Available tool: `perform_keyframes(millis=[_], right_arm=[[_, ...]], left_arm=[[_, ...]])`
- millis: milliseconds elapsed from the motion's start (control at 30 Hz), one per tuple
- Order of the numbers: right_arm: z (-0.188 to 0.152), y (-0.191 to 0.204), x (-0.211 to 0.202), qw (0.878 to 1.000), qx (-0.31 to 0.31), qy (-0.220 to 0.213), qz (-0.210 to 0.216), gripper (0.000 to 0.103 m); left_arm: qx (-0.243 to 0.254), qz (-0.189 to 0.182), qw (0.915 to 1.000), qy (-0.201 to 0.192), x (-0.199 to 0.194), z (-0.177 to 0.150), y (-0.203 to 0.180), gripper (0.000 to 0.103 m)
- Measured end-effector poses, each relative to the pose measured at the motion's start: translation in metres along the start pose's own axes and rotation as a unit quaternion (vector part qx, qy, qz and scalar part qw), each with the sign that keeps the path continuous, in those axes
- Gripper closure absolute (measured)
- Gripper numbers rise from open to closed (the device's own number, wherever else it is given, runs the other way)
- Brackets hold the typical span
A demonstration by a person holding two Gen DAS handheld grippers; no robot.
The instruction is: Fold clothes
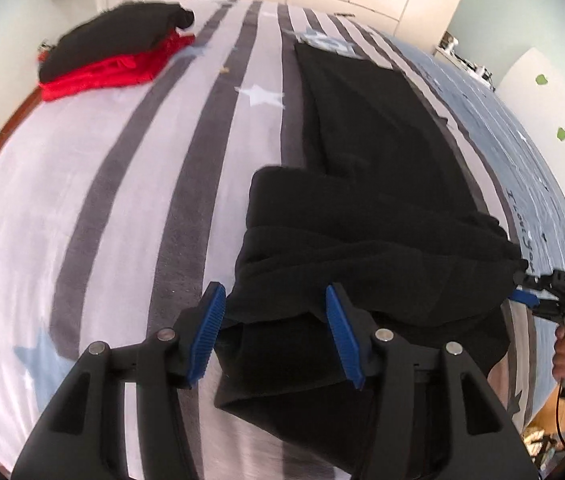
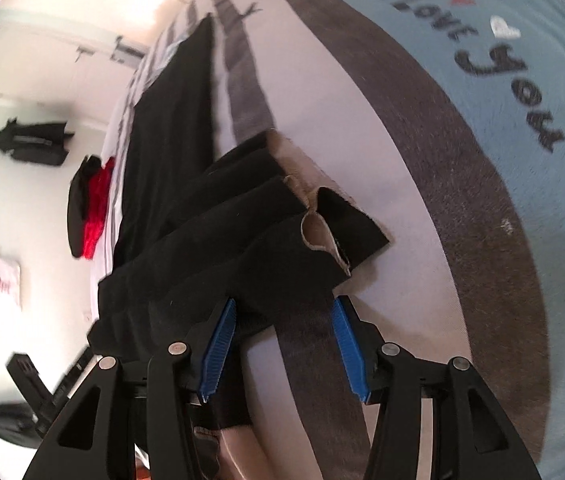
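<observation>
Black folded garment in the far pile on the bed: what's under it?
Under the black folded garment lies a red garment, its edge sticking out toward the camera, resting on the striped bedspread. Anything further beneath is covered.

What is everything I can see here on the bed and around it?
long black fabric garment: one, black, lengthwise on the bed, near end folded back.
stack of folded clothes: one, black over red, far left of the bed.
striped bedspread with stars: one, white, grey and pale blue, covering the bed.
dark hanging garment: one, black, on the wall.
left gripper: one, black with blue pads, jaws apart over the garment's folded end.
right gripper: one, same colours, jaws apart beside the fold.
</observation>
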State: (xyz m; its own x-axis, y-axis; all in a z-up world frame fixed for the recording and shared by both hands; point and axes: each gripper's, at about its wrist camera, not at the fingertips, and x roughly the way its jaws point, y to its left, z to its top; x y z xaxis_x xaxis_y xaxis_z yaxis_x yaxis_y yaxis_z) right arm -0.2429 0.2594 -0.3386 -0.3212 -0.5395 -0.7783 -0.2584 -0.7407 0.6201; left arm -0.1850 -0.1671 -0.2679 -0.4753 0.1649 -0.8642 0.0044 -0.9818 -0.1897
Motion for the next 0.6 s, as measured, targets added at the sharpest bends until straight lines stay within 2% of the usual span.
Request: perform_keyframes(millis=[33, 100, 133, 200, 233, 300, 433, 533, 600], right_arm=[[0.002, -0.001, 0.001, 1.000, 0.009, -0.005, 0.002, 0.057], [0.006, -0.004, 0.004, 1.000, 0.023, -0.015, 0.007, 0.057], [0.008, -0.004, 0.005, 0.999, 0.028, -0.020, 0.009, 0.057], [0.011, -0.003, 0.006, 0.999, 0.032, -0.030, 0.009, 0.058], [0.013, -0.002, 0.007, 0.999, 0.033, -0.034, 0.008, 0.061], [0.017, 0.003, 0.006, 0.999, 0.025, -0.044, 0.006, 0.092], [0.023, 0.021, -0.010, 0.997, 0.005, -0.079, 0.003, 0.094], [0.028, 0.034, -0.025, 0.995, -0.006, -0.104, 0.006, 0.095], [0.031, 0.036, -0.027, 0.994, -0.002, -0.108, 0.001, 0.095]], left_arm=[[0.003, -0.008, 0.9999, 0.005, 0.004, 0.000, 0.003, 0.054], [0.011, -0.020, 0.9996, 0.014, 0.012, -0.002, 0.006, 0.069], [0.015, -0.026, 0.9994, 0.017, 0.013, -0.003, 0.007, 0.072], [0.023, -0.037, 0.9988, 0.022, 0.015, -0.006, 0.009, 0.089], [0.022, -0.044, 0.9986, 0.020, 0.011, -0.006, 0.010, 0.090], [0.015, -0.057, 0.9981, 0.013, -0.001, -0.005, 0.012, 0.092], [-0.011, -0.087, 0.9961, -0.016, -0.050, -0.008, 0.011, 0.092], [-0.018, -0.096, 0.9952, 0.008, -0.060, -0.031, 0.004, 0.092], [-0.028, -0.087, 0.9944, 0.054, -0.045, -0.058, 0.006, 0.092]])
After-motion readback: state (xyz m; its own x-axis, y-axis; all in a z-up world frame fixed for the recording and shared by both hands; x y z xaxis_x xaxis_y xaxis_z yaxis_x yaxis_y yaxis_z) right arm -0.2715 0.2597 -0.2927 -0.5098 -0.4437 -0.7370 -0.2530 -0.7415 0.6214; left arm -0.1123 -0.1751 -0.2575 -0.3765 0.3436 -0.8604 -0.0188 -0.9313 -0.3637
